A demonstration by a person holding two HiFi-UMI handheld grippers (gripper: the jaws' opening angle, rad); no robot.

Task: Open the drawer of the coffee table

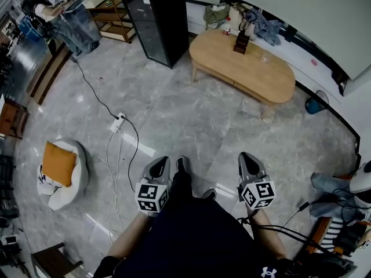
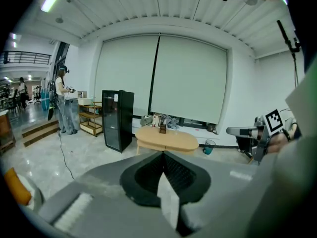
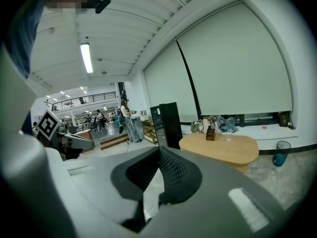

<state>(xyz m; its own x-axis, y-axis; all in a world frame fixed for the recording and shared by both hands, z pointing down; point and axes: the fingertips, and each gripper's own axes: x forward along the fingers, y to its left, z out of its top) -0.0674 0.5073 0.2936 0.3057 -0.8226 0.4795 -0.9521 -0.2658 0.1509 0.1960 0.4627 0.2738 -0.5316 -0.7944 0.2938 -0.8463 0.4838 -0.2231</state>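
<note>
The oval wooden coffee table point(image 1: 243, 62) stands far ahead near the back wall, with its drawer front point(image 1: 255, 91) along the near side. It also shows in the left gripper view, coffee table point(image 2: 166, 139), and in the right gripper view, coffee table point(image 3: 223, 148). A small dark wooden holder point(image 1: 241, 41) and a clear glass point(image 1: 265, 57) sit on top. My left gripper point(image 1: 160, 164) and right gripper point(image 1: 247, 158) hang low by my legs, both shut and holding nothing, well short of the table.
A tall black cabinet point(image 1: 155, 19) stands left of the table. A power strip with cables point(image 1: 118, 122) lies on the marble floor. A white seat with an orange cushion point(image 1: 61, 168) is at the left. A person point(image 1: 66, 17) stands far left. A teal bin point(image 1: 313, 105) sits right of the table.
</note>
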